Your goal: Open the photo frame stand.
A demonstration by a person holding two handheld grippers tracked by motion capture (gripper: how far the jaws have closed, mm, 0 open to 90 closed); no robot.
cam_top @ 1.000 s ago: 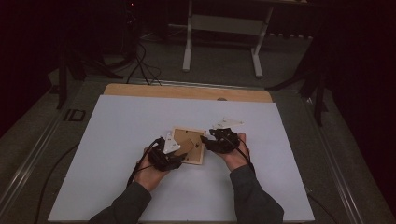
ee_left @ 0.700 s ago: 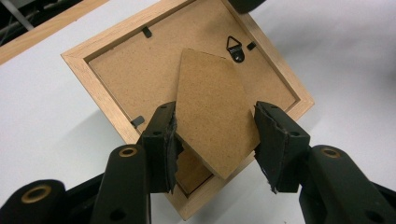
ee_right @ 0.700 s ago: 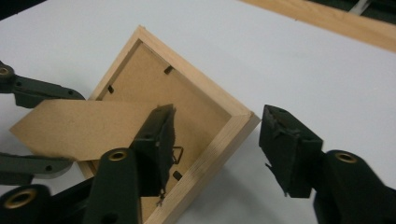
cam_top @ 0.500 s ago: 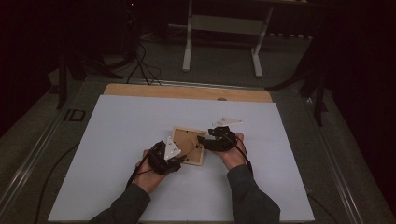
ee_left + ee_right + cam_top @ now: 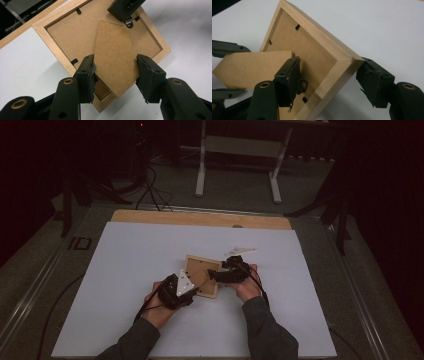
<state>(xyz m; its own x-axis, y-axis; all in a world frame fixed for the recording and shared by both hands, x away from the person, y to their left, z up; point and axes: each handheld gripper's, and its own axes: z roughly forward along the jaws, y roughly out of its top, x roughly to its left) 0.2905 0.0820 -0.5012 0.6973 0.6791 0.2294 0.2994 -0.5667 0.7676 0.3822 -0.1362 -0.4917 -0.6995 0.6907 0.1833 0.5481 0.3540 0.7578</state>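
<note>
Forearms in dark sleeves come in from the near edge of the white desk [image 5: 125,270]. Left claw [image 5: 115,75] has its two pads set against both edges of the fibreboard stand flap [image 5: 113,60] that lifts off the back of a wooden picture frame [image 5: 199,275], holding it. The frame lies face down on the desk between the two hands, turned corner-on. Right claw [image 5: 327,77] straddles the frame's corner: one jaw sits over the backing board near a small metal hanger ring [image 5: 302,84], the other stands just clear of the outer wood edge, so nothing is pinched; its jaws have just been opening. Beyond the desk stands a pale table base [image 5: 240,150] on the dark floor.
</note>
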